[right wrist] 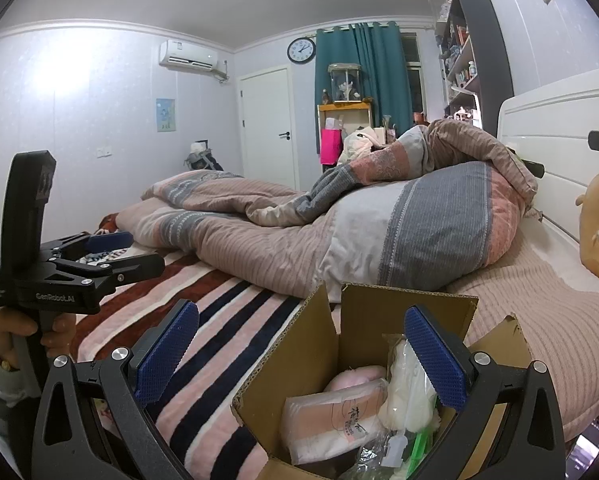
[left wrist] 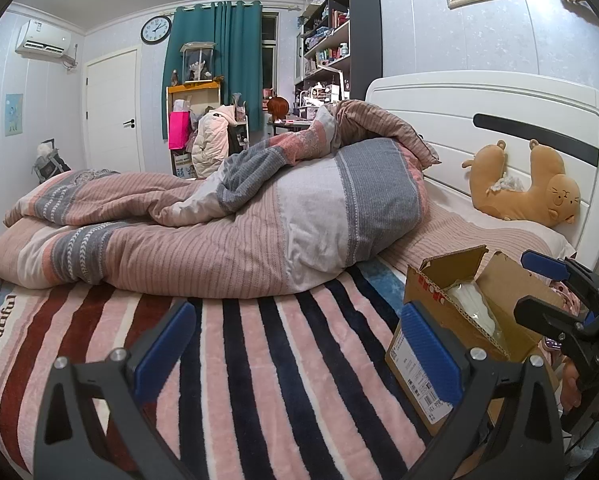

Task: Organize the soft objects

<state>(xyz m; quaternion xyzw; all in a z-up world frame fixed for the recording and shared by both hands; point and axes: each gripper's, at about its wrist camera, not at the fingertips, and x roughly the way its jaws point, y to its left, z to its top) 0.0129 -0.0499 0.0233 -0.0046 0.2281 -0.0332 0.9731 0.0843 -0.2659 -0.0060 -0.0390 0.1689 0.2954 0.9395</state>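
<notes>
Right wrist view: my right gripper (right wrist: 301, 354) is spread wide, nothing between the pads, poised over the open cardboard box (right wrist: 299, 344) at 6 o'clock. Inside: a bagged pink soft pack (right wrist: 331, 420) and a cream plush in plastic (right wrist: 409, 380). Left gripper (left wrist: 297, 346) also spread and empty, above the striped blanket (left wrist: 259, 360). Orange plush cat (left wrist: 527, 188) lies upside down against the headboard (left wrist: 499, 100) at 2 o'clock in the left view, well apart from the box.

Risks, as I judge them: box sits on soft bedding, so pressing down could tip it. Loose flap (right wrist: 295, 320) may catch a finger. Slick plastic bags could slip from a shallow pinch. Heaped duvet (right wrist: 339, 224) near the box could snag.
</notes>
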